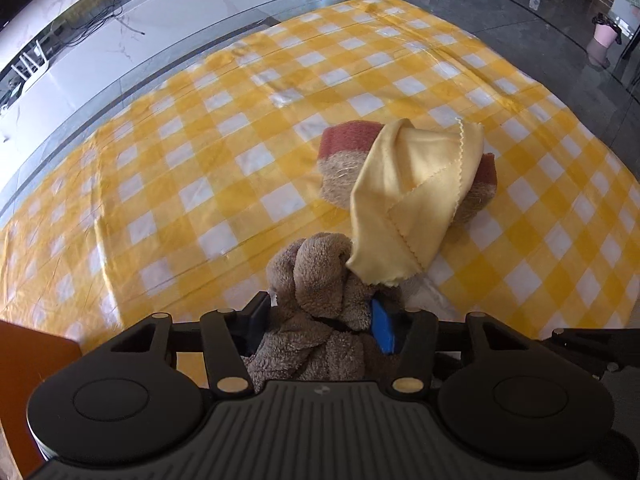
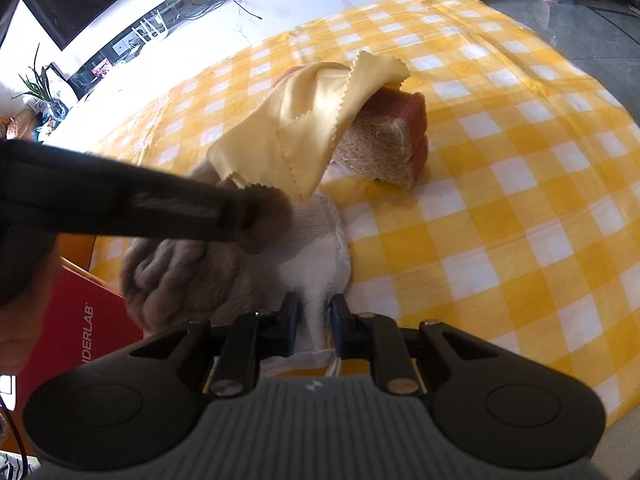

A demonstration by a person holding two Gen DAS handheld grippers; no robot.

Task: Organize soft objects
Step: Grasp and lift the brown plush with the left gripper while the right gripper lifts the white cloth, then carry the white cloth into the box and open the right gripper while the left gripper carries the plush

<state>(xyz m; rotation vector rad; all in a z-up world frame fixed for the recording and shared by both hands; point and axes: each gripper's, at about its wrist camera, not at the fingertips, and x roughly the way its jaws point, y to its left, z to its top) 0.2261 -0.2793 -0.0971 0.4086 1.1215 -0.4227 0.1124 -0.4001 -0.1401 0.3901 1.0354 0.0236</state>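
Left gripper [image 1: 320, 316] fingers clamp the brown towel [image 1: 320, 280]; right gripper [image 2: 314, 324] fingers pinch its white edge [image 2: 320, 248]. Yellow cloth [image 1: 408, 200] lies ahead, draped over both.

Daylight is flooding in from the upper left, blowing out the white wall [image 2: 48, 92]. Fisheye distortion is bending the edges, and a blurred dark bar [image 2: 120, 208] is crossing the right wrist view.
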